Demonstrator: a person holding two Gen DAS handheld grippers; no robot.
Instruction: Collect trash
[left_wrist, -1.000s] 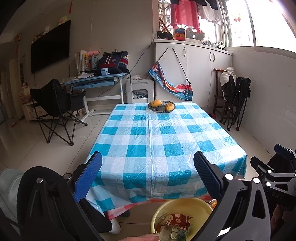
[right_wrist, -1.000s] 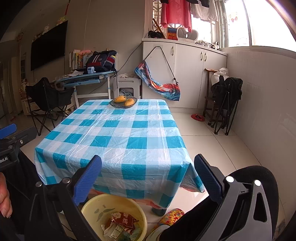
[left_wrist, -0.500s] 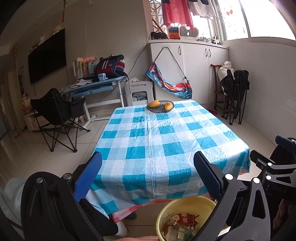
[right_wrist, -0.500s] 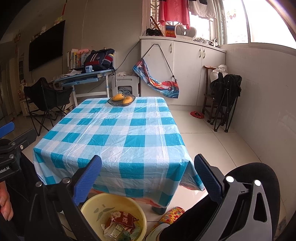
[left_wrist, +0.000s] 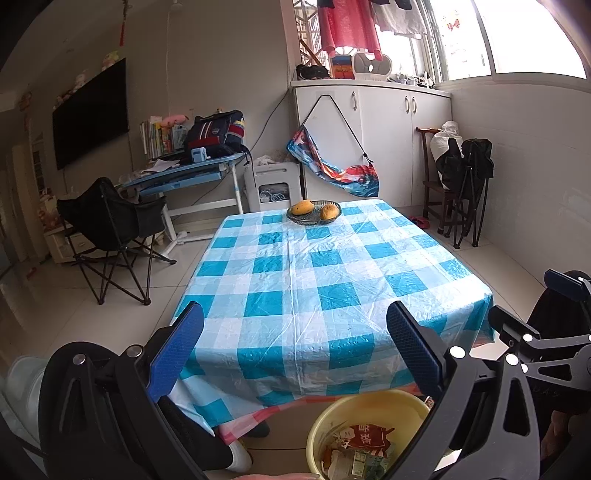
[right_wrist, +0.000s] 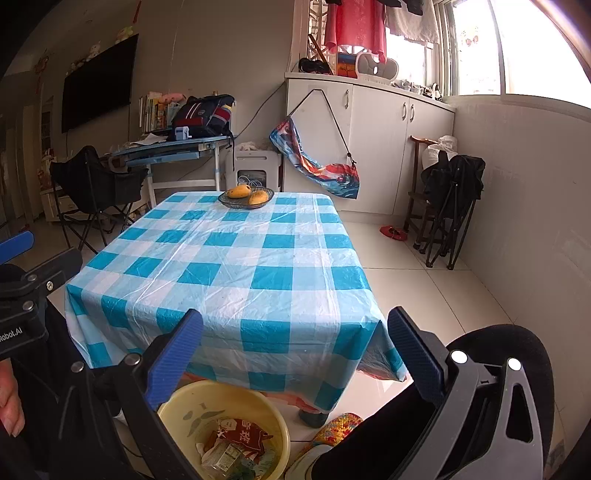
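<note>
A yellow basin (left_wrist: 369, 413) stands on the floor in front of the table and holds trash, with a red wrapper (left_wrist: 367, 435) on top; it also shows in the right wrist view (right_wrist: 221, 402) with the wrapper (right_wrist: 243, 435). My left gripper (left_wrist: 295, 350) is open and empty, held above the basin's far rim. My right gripper (right_wrist: 295, 354) is open and empty, above and right of the basin. The table (left_wrist: 332, 266) under its blue-and-white checked cloth bears only a fruit bowl (left_wrist: 314, 212).
A black folding chair (left_wrist: 110, 229) and a blue desk (left_wrist: 184, 173) stand left of the table. White cabinets (left_wrist: 388, 140) and folded black chairs (left_wrist: 465, 184) line the back right. A colourful slipper (right_wrist: 340, 424) lies on the floor tiles by the table leg.
Both grippers have risen and pulled back a little from the table; more of the basin and table front shows. Jaws stay open.
</note>
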